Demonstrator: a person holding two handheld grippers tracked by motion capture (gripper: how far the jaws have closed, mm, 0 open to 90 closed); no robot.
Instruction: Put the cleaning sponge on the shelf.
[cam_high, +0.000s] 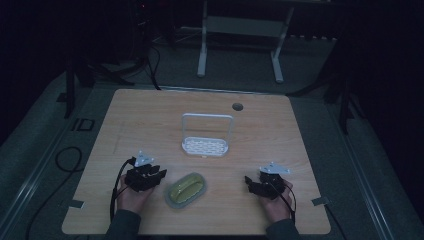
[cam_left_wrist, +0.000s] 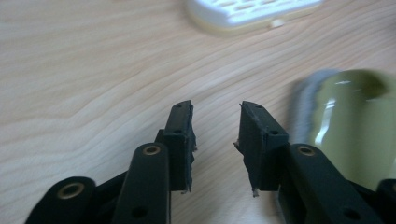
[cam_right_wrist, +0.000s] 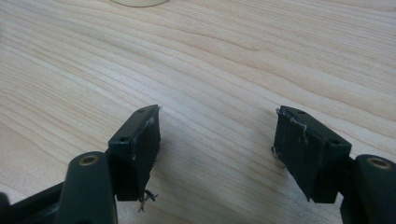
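An oval olive-green dish (cam_high: 186, 189) with a grey rim lies near the table's front edge, between my two grippers. In the left gripper view the dish (cam_left_wrist: 355, 121) sits just to the right of the jaws, blurred. My left gripper (cam_high: 152, 173) rests low over the wood to the left of the dish. Its jaws stand apart with nothing but bare wood between them (cam_left_wrist: 215, 126). My right gripper (cam_high: 253, 183) is off to the dish's right, clear of it. The right gripper (cam_right_wrist: 217, 135) is wide open over bare wood.
A white slotted rack (cam_high: 205, 145) with a tall wire handle stands mid-table beyond the dish; its base (cam_left_wrist: 247, 11) shows at the top of the left gripper view. A round cable hole (cam_high: 237, 106) lies near the table's (cam_high: 150, 115) far edge.
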